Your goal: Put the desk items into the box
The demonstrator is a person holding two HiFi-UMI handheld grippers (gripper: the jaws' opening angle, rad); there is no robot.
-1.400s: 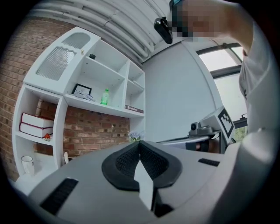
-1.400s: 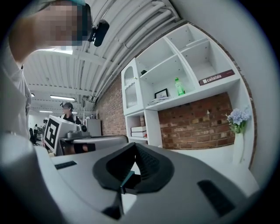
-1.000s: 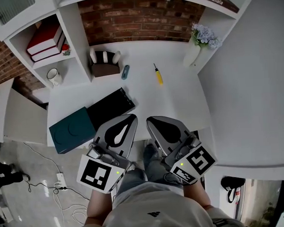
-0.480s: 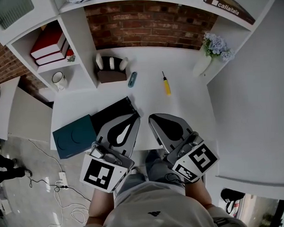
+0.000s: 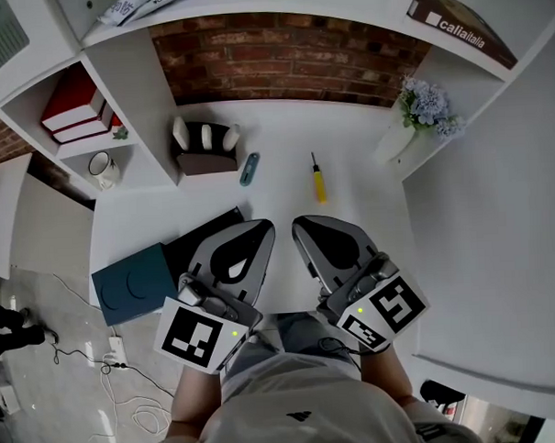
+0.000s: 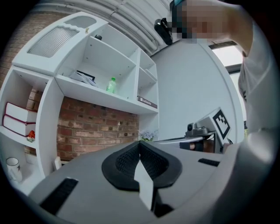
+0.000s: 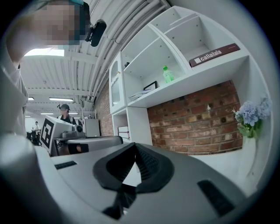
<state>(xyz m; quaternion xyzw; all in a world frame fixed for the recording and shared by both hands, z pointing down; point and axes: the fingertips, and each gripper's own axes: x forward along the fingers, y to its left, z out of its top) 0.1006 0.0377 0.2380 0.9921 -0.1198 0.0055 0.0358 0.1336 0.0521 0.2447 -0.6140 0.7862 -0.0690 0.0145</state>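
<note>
Both grippers hang side by side over the near edge of the white desk (image 5: pixel 373 198), pointing level toward the brick wall (image 5: pixel 288 50). The left gripper (image 5: pixel 262 228) is clenched, pads meeting at the tips with nothing between them, only a sliver of white desk showing through the gap lower down. The right gripper (image 5: pixel 302 226) is the same: jaws pressed together and empty. Each gripper view catches the other's marker cube off to the side.

The box (image 5: pixel 203 236), black inside, sits at the left front of the desk, and from the head view its right end is covered by the left gripper. A teal lid (image 5: pixel 133 285) lies flat against its left side, touching it.

None of the desk items is in the box. The yellow screwdriver (image 5: pixel 319 180) lies on open desk ahead of the right gripper, clear of the tips, its handle toward the person. To its left lies a small teal thing (image 5: pixel 248 168), too small to name. Just beside that is a brown holder (image 5: pixel 205 147) with white pieces standing in it, near the shelf upright.

At the far right corner a white vase (image 5: pixel 395 139) holds pale blue flowers (image 5: pixel 430 108). On the left shelves are a mug (image 5: pixel 101 167) and, above it, red books (image 5: pixel 75 104). Higher up a green bottle (image 7: pixel 167 73) stands on a shelf. Cables (image 5: pixel 118 365) trail on the floor at lower left.
</note>
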